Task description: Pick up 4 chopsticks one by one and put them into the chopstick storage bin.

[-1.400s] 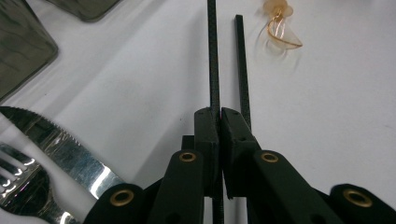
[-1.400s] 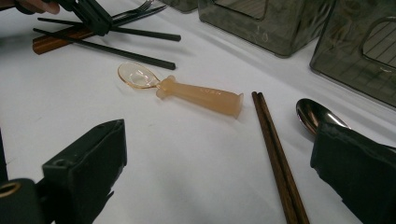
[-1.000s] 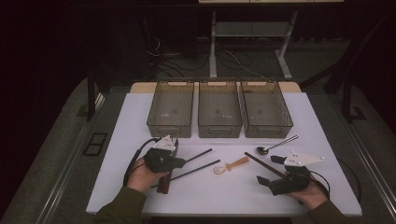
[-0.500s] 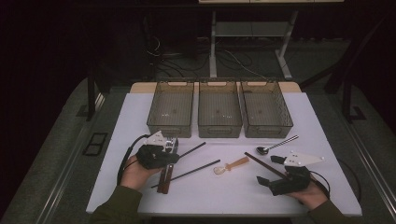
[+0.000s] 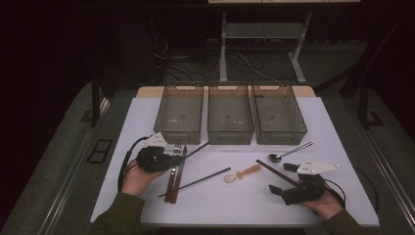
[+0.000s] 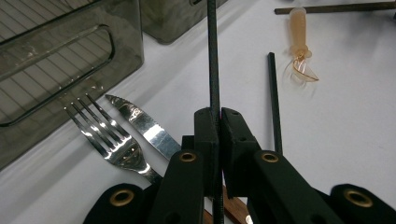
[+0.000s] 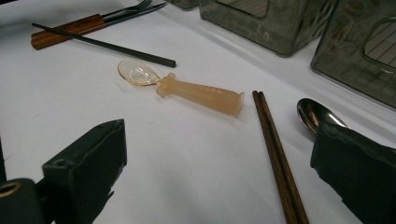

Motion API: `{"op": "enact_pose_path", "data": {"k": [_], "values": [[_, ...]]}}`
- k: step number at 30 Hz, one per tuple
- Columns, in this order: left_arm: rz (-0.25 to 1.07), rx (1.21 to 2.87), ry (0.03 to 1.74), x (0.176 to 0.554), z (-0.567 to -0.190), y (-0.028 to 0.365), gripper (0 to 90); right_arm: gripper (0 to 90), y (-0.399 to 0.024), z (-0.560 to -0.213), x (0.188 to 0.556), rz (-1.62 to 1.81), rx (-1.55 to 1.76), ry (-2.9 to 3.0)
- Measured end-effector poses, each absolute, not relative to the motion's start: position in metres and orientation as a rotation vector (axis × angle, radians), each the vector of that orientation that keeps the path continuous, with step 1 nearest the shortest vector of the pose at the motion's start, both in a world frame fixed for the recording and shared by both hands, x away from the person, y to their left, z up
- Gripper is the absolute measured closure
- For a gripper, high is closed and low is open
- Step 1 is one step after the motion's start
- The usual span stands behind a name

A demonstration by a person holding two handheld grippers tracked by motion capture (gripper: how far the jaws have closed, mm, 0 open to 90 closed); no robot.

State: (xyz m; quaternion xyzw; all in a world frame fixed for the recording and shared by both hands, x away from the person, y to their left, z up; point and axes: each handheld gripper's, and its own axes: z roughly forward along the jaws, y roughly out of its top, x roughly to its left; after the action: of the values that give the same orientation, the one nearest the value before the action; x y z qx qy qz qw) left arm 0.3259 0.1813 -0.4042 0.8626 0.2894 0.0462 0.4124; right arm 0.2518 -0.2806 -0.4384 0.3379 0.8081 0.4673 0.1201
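1. My left gripper (image 5: 178, 152) sits at the desk's (image 5: 342, 147) near-left area, fingers (image 6: 208, 135) clamped together on a thin black chopstick (image 6: 213, 56) that runs forward between them, lifted toward the left bin (image 5: 180, 113).
2. Just beside it I see a fork (image 6: 109, 137) and a knife (image 6: 142, 123) lying side by side, wooden handles toward me.
3. A second black chopstick (image 5: 195, 182) lies slanted on the desk, near the fork and knife.
4. At centre lies a translucent amber spoon (image 7: 187, 88), flat on the desk.
5. A brown chopstick pair (image 7: 275, 149) lies right of it; a metal spoon (image 5: 288, 152) lies beyond.
6. My right gripper (image 5: 281, 178) rests at near right, fingers (image 7: 88, 163) wide apart, holding nothing.
7. Three bins line the far edge.
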Motion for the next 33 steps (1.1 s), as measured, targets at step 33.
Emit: {"op": "enact_pose_path", "data": {"k": [33], "values": [[0.135, 2.11, 0.783, 0.37, -0.36, 0.175, 85.2, 3.9, -0.283, -0.438, 0.251, 1.355, 0.989, 2.346]]}}
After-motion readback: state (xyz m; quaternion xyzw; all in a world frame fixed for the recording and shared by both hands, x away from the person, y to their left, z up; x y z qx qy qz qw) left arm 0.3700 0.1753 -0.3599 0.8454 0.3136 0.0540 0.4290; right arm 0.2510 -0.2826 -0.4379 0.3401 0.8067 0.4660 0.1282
